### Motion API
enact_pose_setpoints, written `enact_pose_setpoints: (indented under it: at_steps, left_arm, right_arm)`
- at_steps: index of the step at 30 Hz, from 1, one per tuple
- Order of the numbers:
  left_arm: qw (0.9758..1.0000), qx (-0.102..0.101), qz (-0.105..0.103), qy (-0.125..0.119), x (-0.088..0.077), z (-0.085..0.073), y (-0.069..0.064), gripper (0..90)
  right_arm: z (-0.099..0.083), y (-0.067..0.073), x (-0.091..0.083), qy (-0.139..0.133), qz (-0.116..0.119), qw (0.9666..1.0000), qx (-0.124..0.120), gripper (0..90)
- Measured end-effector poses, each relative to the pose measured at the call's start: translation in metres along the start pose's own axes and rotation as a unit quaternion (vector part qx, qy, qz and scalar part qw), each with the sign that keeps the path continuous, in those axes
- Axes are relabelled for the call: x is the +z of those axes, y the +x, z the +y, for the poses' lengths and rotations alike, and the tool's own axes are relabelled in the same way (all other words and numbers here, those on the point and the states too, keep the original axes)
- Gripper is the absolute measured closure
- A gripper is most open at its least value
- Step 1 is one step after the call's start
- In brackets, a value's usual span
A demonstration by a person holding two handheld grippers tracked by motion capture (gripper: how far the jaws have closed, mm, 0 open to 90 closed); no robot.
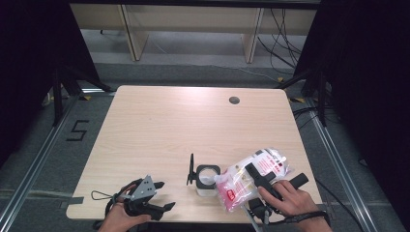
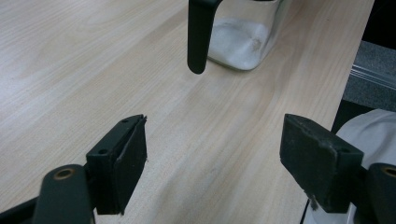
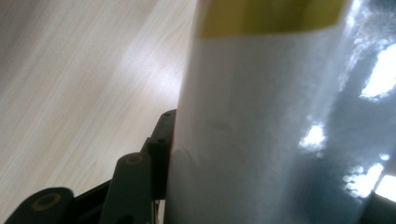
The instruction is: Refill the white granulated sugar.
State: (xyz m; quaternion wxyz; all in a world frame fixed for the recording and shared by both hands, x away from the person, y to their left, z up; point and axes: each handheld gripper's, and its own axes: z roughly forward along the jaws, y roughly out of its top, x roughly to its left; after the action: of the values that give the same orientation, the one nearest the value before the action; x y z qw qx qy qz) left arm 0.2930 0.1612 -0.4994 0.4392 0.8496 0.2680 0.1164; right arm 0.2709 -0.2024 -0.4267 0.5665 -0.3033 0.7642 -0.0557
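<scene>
While we look down from the high view, we see our left gripper [image 1: 162,195] at the near edge of the table [image 1: 159,125], its jaws spread wide with nothing between them. Our right gripper [image 1: 251,173] sits at the near right corner, its jaws closed onto a plastic bag [image 1: 251,176] of white powder with pink printing, tilted so that its corner points into a square glass jar [image 1: 208,180]. That jar stands just left of the bag, between the two grippers, its black lid [image 1: 191,170] hinged up on edge.

Up close, the left gripper view gives us what the high view cannot: the two black pads [image 2: 122,163] stand far apart over bare wood, and beyond them the lid [image 2: 198,35] hangs down in front of the jar's clear wall [image 2: 243,42], which holds a layer of white powder. From the right gripper view we make out the bag's glossy white face [image 3: 243,130] with a yellow band, pressed against one jaw, and the tabletop [image 3: 79,84] behind.

We count two grippers, one bag, one jar, one lid, and farther back one round cable hole [image 1: 234,100] in the table
</scene>
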Motion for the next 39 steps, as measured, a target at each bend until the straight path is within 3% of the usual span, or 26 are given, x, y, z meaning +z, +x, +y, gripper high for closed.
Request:
enact_pose_setpoints:
  at_steps: [25, 27, 39]
  left_arm:
    - [1.0, 0.001, 0.0, 0.001, -0.0002, 0.0002, 0.0, 22.8]
    - [0.9999, -0.008, -0.003, -0.01, 0.0013, -0.0002, -0.0012, 22.8]
    - [0.9999, -0.009, -0.003, -0.006, 0.0005, 0.0, -0.0016, 22.8]
  right_arm:
    - [-0.0009, 0.001, 0.0002, -0.001, 0.003, 1.0, 0.006, 55.2]
    - [-0.0009, 0.0009, 0.0003, -0.001, 0.002, 1.0, 0.005, 55.2]
    - [-0.0012, 0.0006, -0.0003, -0.001, 0.004, 1.0, 0.005, 55.3]
